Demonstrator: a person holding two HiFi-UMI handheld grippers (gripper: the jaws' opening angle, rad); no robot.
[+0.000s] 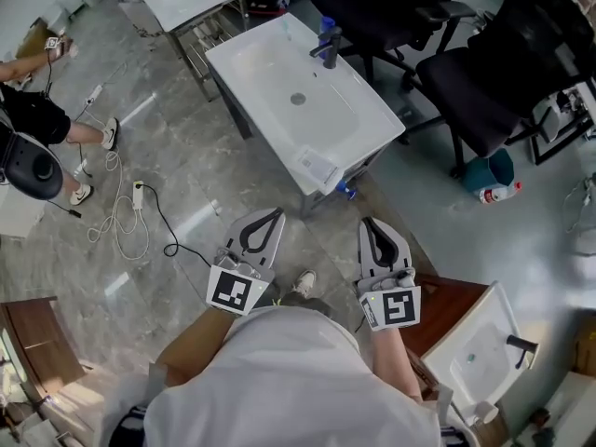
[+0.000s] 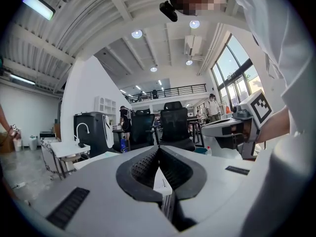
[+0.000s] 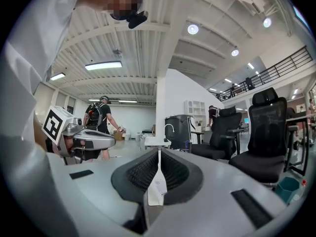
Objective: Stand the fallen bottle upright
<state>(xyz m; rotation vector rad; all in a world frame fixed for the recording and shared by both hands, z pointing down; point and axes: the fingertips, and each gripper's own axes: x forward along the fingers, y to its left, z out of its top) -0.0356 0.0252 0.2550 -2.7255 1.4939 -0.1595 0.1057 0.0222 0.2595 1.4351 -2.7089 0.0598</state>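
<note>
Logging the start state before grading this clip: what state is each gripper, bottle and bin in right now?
Left gripper: shut, empty.
Right gripper: shut, empty.
White plastic bottle with red cap: lying on its side on the floor, untouched.
Blue bottle: standing upright on the white basin.
Teal round bin: upright on the floor, beside the fallen bottle.

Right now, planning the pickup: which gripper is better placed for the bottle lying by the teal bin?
Right, likely. The bottle lies on the floor at the person's right, nearer the right gripper than the left gripper. Both are shut and empty.
</note>
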